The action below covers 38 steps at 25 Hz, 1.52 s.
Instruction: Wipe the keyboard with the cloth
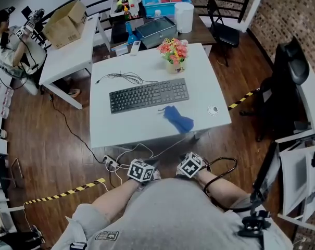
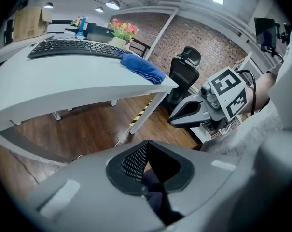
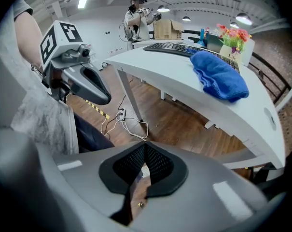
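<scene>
The keyboard (image 1: 149, 95) lies across the middle of the white tabletop (image 1: 141, 126), at the centre of the head view. The blue cloth (image 1: 178, 120) lies bunched just below the keyboard's right end, near the tabletop's lower edge and apart from the keys. No hand-held gripper touches either. A pot of flowers (image 1: 173, 52) stands above the keyboard toward the upper right, and a black cable (image 1: 121, 77) curls on the tabletop above the keyboard's left half.

Both hand-held grippers are at the bottom centre of the head view, close to the person's body and well clear of the tabletop. The left hand-held gripper (image 1: 141, 171) has its jaws together with nothing between them, as its own view shows (image 2: 146, 148). The right hand-held gripper (image 1: 191, 165) sits just beside it, its jaws likewise closed and empty (image 3: 145, 150). In the right gripper view the cloth (image 3: 218, 76) lies at the upper right, with the keyboard (image 3: 177, 48) behind it.
</scene>
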Each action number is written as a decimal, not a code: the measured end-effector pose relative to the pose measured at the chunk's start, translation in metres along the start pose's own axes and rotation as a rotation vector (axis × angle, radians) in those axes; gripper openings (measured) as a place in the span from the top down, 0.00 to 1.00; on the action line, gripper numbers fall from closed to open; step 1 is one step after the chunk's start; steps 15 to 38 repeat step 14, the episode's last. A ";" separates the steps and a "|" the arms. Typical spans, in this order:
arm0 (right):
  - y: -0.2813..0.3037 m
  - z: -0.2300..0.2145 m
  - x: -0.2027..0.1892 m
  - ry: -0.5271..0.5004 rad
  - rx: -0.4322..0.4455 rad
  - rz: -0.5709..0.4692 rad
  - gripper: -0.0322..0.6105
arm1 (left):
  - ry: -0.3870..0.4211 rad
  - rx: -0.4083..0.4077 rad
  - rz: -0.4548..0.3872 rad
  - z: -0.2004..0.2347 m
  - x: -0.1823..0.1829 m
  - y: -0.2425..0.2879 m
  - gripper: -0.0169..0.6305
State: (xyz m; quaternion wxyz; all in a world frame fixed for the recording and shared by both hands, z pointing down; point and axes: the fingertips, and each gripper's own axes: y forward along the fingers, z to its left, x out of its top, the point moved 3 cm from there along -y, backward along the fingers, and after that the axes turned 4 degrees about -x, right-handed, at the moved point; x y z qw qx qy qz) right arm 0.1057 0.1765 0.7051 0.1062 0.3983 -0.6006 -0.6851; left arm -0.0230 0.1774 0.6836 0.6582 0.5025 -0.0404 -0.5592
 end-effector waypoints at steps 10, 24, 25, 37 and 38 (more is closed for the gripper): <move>-0.001 0.005 0.002 -0.015 -0.009 0.009 0.94 | -0.063 0.022 -0.085 0.008 0.001 -0.015 0.98; -0.002 0.011 -0.003 -0.007 -0.005 0.019 0.94 | -0.131 0.013 -0.191 0.006 0.010 -0.033 0.98; -0.002 0.011 -0.003 -0.007 -0.005 0.019 0.94 | -0.131 0.013 -0.191 0.006 0.010 -0.033 0.98; -0.002 0.011 -0.003 -0.007 -0.005 0.019 0.94 | -0.131 0.013 -0.191 0.006 0.010 -0.033 0.98; -0.002 0.011 -0.003 -0.007 -0.005 0.019 0.94 | -0.131 0.013 -0.191 0.006 0.010 -0.033 0.98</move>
